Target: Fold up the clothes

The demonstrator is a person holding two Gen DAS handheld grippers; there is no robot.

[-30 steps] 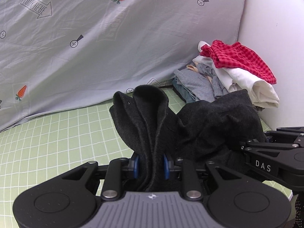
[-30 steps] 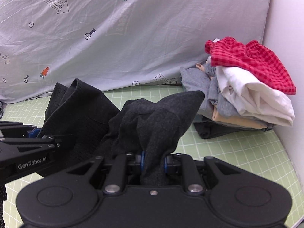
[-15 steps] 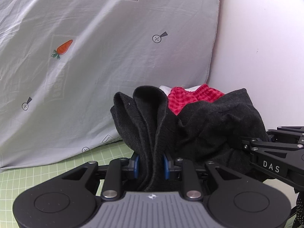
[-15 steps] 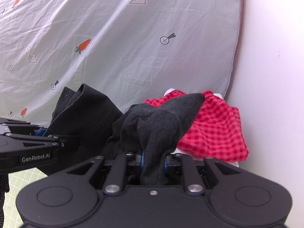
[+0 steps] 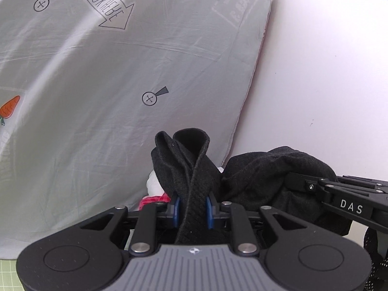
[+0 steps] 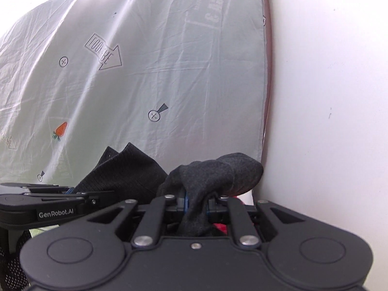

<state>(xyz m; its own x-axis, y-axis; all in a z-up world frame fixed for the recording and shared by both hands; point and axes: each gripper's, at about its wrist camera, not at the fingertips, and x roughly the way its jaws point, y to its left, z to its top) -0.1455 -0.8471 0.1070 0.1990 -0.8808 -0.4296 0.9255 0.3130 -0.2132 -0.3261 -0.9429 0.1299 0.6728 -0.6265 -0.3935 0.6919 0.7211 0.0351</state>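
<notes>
A dark charcoal knit garment (image 5: 191, 169) hangs bunched between both grippers, lifted up in front of the backdrop. My left gripper (image 5: 192, 209) is shut on one folded edge of it. My right gripper (image 6: 196, 206) is shut on another bunch of the same garment (image 6: 218, 172). The right gripper shows at the right of the left wrist view (image 5: 339, 198); the left gripper shows at the left of the right wrist view (image 6: 48, 206). A bit of the red checked cloth (image 5: 152, 200) and white cloth (image 5: 154, 181) of the stack peeks out below the garment.
A grey sheet (image 5: 97, 97) printed with carrots and arrows hangs behind. A white wall (image 5: 327, 72) stands close on the right. A sliver of the green grid mat (image 5: 7, 271) shows at the lower left.
Both grippers have risen and tilted up with the dark garment. The mat and the clothes stack have dropped almost out of sight; the sheet and wall now fill the views.
</notes>
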